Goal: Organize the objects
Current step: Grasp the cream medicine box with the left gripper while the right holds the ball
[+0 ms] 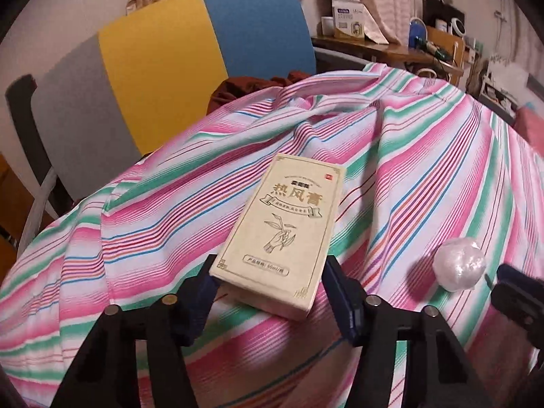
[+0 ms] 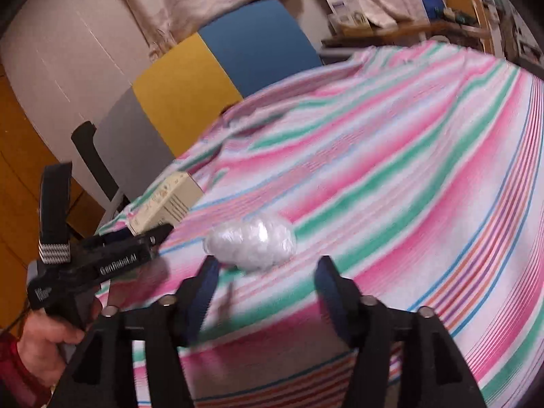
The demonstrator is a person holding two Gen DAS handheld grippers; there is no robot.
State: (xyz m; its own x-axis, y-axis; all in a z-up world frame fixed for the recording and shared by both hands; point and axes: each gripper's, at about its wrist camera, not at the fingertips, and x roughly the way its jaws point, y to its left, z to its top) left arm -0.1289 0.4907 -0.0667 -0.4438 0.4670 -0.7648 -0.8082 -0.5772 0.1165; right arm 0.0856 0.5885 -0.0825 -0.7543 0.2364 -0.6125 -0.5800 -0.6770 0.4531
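A cream box (image 1: 280, 231) with Chinese print lies flat on the striped cloth (image 1: 425, 183). My left gripper (image 1: 270, 273) is open, its jaws on either side of the box's near end without closing on it. A white plastic-wrapped ball (image 1: 459, 264) lies to the right of the box. In the right wrist view the ball (image 2: 251, 245) lies just beyond my open right gripper (image 2: 267, 267), not held. The box (image 2: 168, 204) and the left gripper (image 2: 142, 238) show at the left there.
A chair (image 1: 163, 64) with grey, yellow and blue back panels stands behind the cloth-covered surface. A dark red garment (image 1: 251, 88) lies on its seat. A cluttered wooden desk (image 1: 391, 51) stands at the back right. The cloth (image 2: 391, 156) drops off at its near edge.
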